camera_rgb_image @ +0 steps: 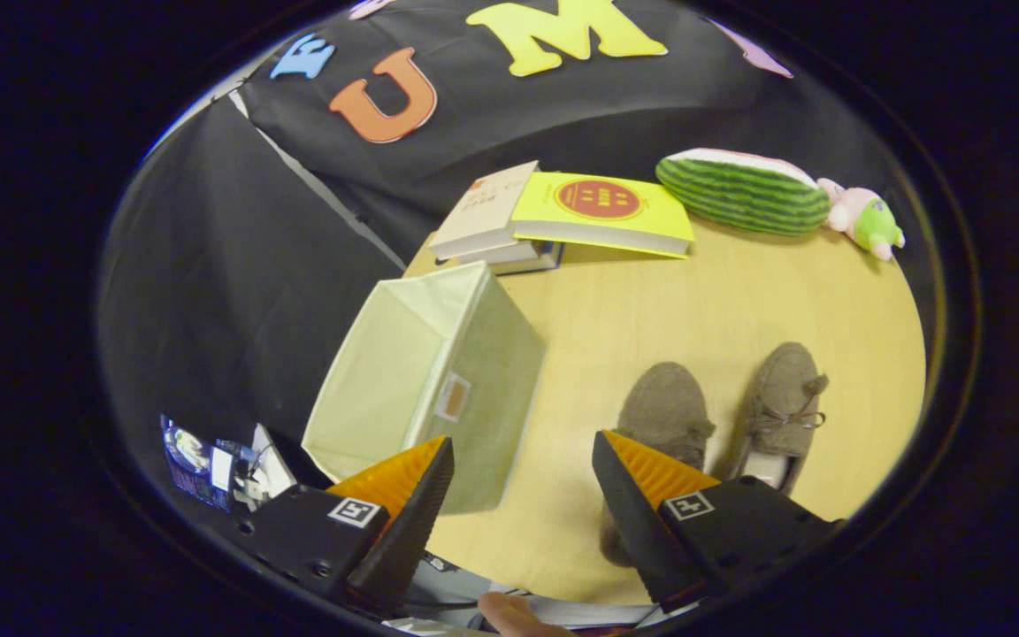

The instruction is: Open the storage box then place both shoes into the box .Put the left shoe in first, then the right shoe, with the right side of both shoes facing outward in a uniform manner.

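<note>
The jaws of the gripper [523, 478] are wide apart, holding nothing. The box [421, 380] and two shoes [722, 416] sit on the table [633, 301].

Gripper [523, 495] fingers spread, nothing btwn them, bare table [616, 310] ahead at centre. Storage box [430, 380] blocks centre-left; two shoes [722, 416] lower right; books [563, 217], plush toys [766, 195] top.

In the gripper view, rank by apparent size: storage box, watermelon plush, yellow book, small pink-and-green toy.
1. storage box, though nearest the open gripper.
2-3. watermelon plush and yellow book: too alike to rank.
4. pink-and-green toy.
</note>
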